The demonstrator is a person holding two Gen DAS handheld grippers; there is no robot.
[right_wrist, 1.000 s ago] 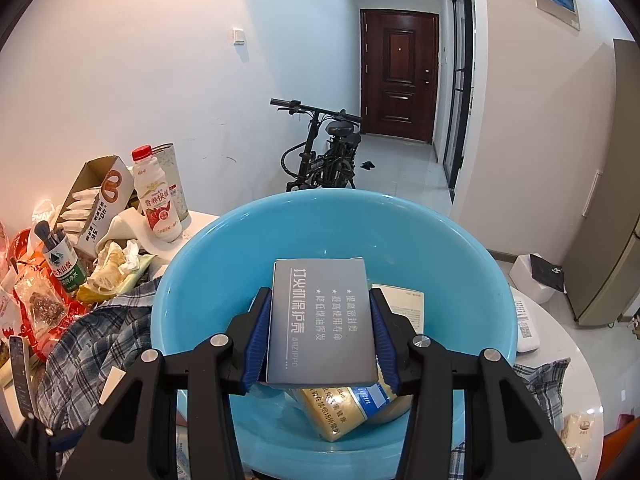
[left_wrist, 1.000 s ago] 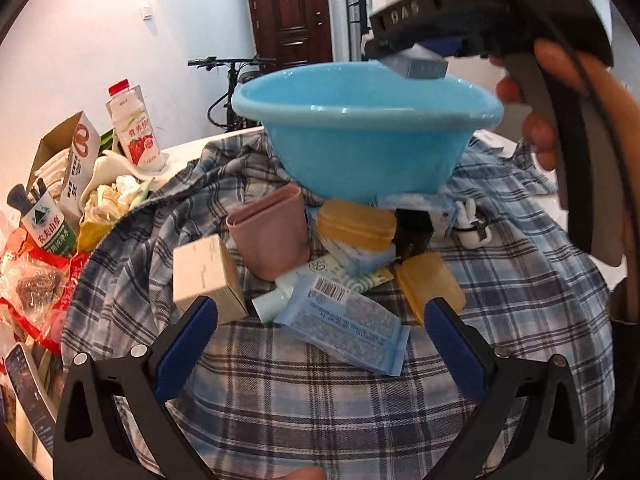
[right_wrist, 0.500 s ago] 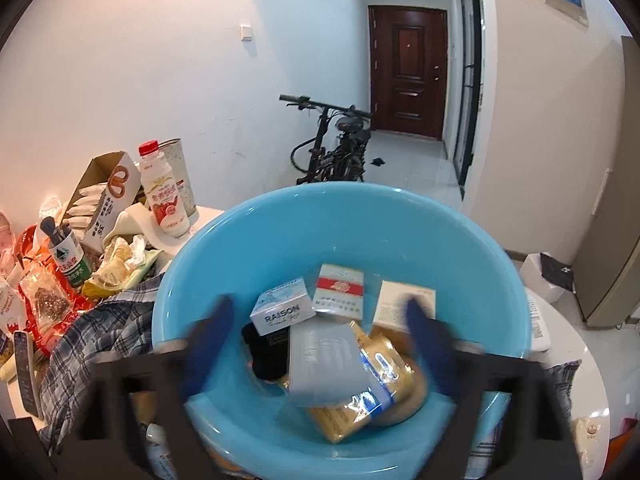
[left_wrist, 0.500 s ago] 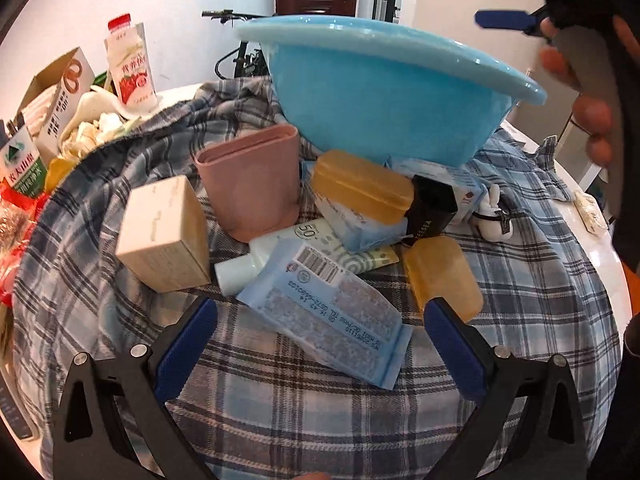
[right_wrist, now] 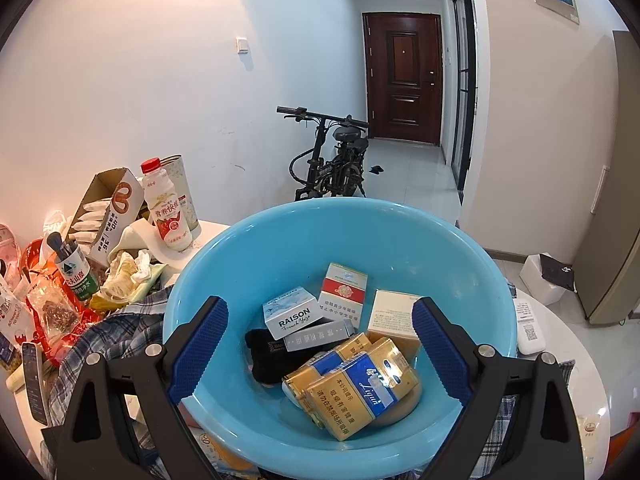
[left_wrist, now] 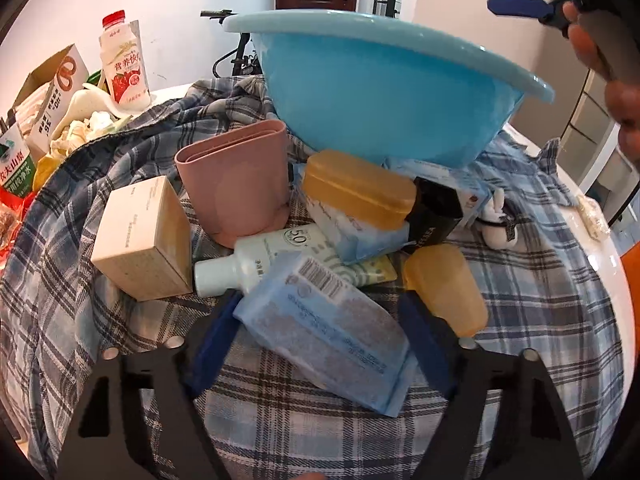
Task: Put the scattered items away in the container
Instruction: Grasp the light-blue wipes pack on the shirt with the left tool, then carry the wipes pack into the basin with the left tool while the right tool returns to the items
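Observation:
A blue basin (left_wrist: 380, 92) stands at the back of a plaid cloth (left_wrist: 540, 300). My left gripper (left_wrist: 320, 332) is open, its fingers either side of a blue wet-wipe pack (left_wrist: 328, 332) lying on the cloth. Behind it lie a white tube (left_wrist: 256, 260), a beige box (left_wrist: 140, 240), a pink cup (left_wrist: 236, 184), amber soap boxes (left_wrist: 356, 188) and a black box (left_wrist: 436, 216). My right gripper (right_wrist: 320, 352) is open and empty above the basin (right_wrist: 280, 240), which holds several boxes, including the grey box (right_wrist: 316, 334) and a gold-blue pack (right_wrist: 360, 392).
Snack bags, a carton (left_wrist: 48, 88) and a milk bottle (left_wrist: 124, 68) crowd the table's left side. A small white toy (left_wrist: 496, 220) lies right of the pile. The white table edge (left_wrist: 600, 264) curves at the right. A bicycle (right_wrist: 328, 160) stands beyond.
My right gripper opened and dropped the grey box into the basin. My left gripper moved down and forward and narrowed around the blue wet-wipe pack.

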